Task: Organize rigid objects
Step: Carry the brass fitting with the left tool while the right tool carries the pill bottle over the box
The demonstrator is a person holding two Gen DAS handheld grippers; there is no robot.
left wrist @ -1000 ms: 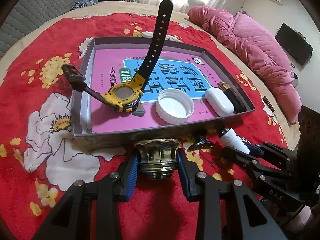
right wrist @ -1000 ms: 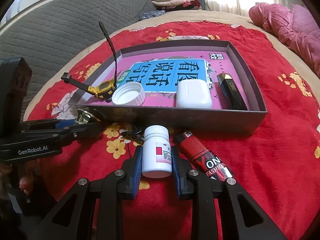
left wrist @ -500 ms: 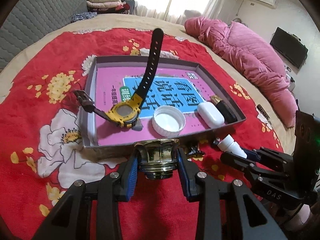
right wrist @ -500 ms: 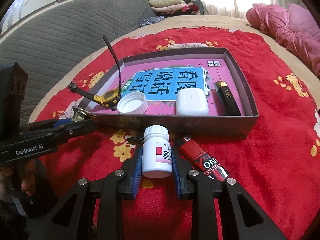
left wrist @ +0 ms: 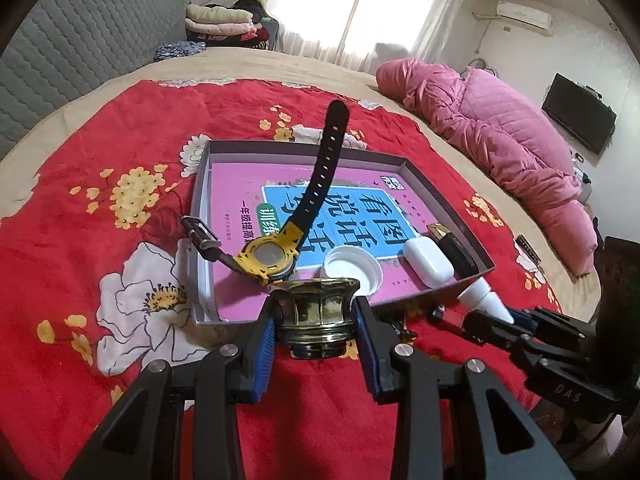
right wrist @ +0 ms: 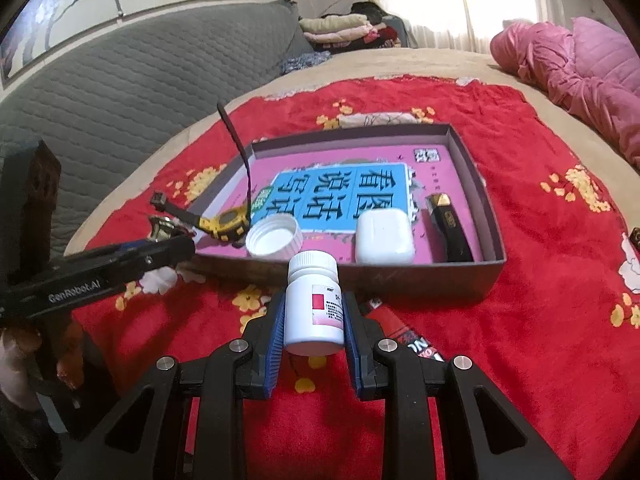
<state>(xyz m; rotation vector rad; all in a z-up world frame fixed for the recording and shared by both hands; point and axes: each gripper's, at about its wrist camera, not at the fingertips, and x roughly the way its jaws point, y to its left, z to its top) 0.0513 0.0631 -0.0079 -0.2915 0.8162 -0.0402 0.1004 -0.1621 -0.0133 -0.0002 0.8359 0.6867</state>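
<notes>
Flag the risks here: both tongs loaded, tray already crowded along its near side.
1. The watch has one strap sticking up and the buckle strap over the tray's left wall; the left tongs, carrying the brass ornament, could snag it.
2. The white cap, earbud case and black lighter line the near side, so the pill bottle in the right tongs may knock one.
3. The two tongs are close together and may collide.

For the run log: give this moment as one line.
left gripper: shut on brass cap | right gripper: shut on pill bottle | box: not reached
</notes>
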